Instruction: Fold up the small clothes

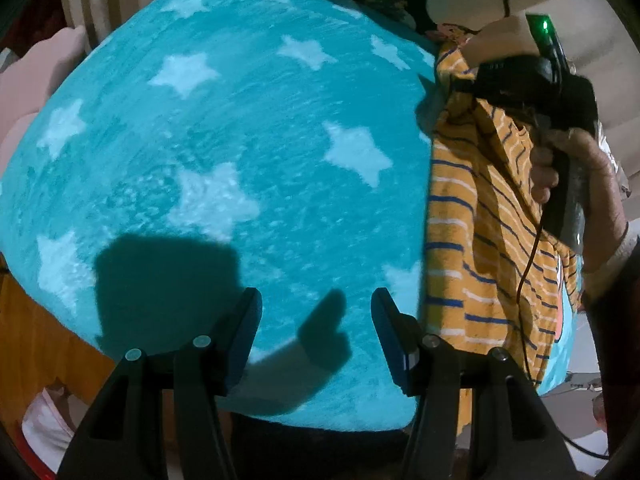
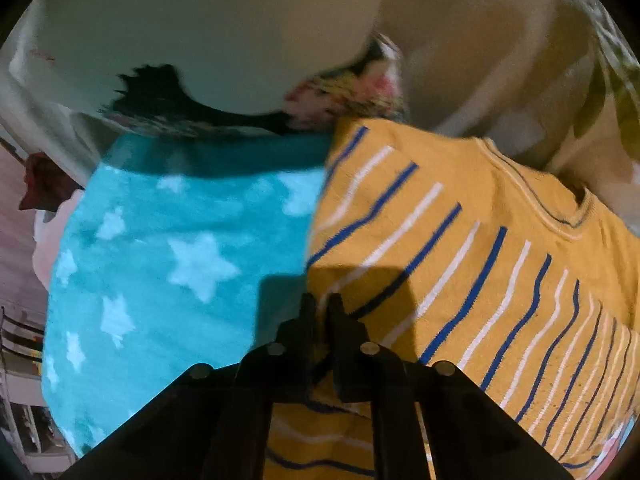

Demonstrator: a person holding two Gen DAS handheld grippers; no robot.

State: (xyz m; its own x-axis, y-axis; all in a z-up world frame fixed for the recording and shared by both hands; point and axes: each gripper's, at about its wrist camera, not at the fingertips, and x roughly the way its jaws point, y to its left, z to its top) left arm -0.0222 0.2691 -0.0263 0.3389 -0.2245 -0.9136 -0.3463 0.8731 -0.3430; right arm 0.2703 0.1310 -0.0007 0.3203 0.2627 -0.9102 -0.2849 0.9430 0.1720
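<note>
A small yellow shirt (image 2: 460, 240) with blue and white stripes lies on a teal fleece blanket with white stars (image 2: 180, 260), its left edge near the blanket's middle. My right gripper (image 2: 322, 304) is shut on that left edge, with yellow cloth pinched between the fingers. In the left wrist view the shirt (image 1: 472, 216) hangs in folds at the right, under the right gripper's black body (image 1: 540, 80), which a hand (image 1: 580, 168) holds. My left gripper (image 1: 318, 300) stands open above the bare blanket (image 1: 240, 140), left of the shirt, with nothing between its fingers.
Pale pillows (image 2: 200, 40) and a floral cloth (image 2: 352, 92) lie beyond the blanket's far edge. A pink item (image 1: 36, 80) sits off the blanket's left side. An orange wooden surface (image 1: 36, 340) shows at the lower left. A black cable (image 1: 528, 264) hangs across the shirt.
</note>
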